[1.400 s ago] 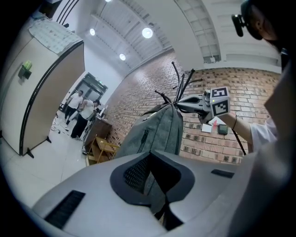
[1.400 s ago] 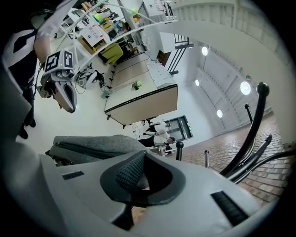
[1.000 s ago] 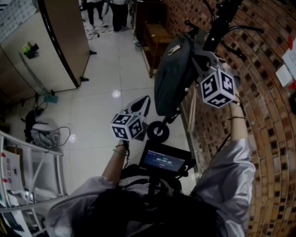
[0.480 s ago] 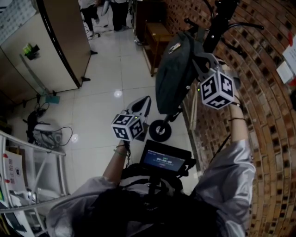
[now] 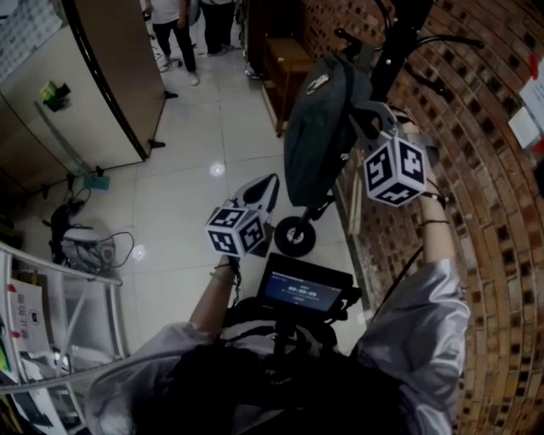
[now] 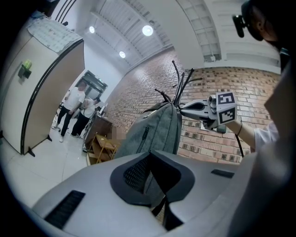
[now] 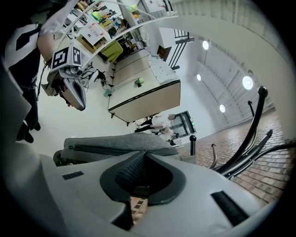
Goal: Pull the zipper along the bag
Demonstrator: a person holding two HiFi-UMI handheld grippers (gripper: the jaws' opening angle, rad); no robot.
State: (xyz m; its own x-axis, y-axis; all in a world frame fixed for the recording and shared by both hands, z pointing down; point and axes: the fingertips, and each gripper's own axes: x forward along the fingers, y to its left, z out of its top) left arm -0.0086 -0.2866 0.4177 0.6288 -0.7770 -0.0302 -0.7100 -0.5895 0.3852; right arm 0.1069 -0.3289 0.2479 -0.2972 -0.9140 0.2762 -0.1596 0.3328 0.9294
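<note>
A grey backpack (image 5: 319,127) hangs from the handlebar of a scooter (image 5: 399,42) beside the brick wall. Its long zipper (image 7: 92,149) runs along the side that faces the right gripper view. My right gripper (image 5: 361,115) is up at the bag's upper right edge, jaws together and touching or nearly touching the fabric. I cannot see anything pinched between them. My left gripper (image 5: 259,189) hangs lower, left of the bag and apart from it, jaws shut on nothing. In the left gripper view the bag (image 6: 152,134) stands straight ahead, with the right gripper (image 6: 185,109) at its top.
The scooter's front wheel (image 5: 293,238) rests on the tiled floor under the bag. A brick wall (image 5: 493,212) closes off the right side. A wooden shelf (image 5: 285,72) stands behind the bag, people (image 5: 174,25) stand at the back, and a metal rack (image 5: 51,280) is at the left.
The right gripper and the bag's top have shifted slightly left and down. A person has walked into view at the top. The left gripper has barely moved.
</note>
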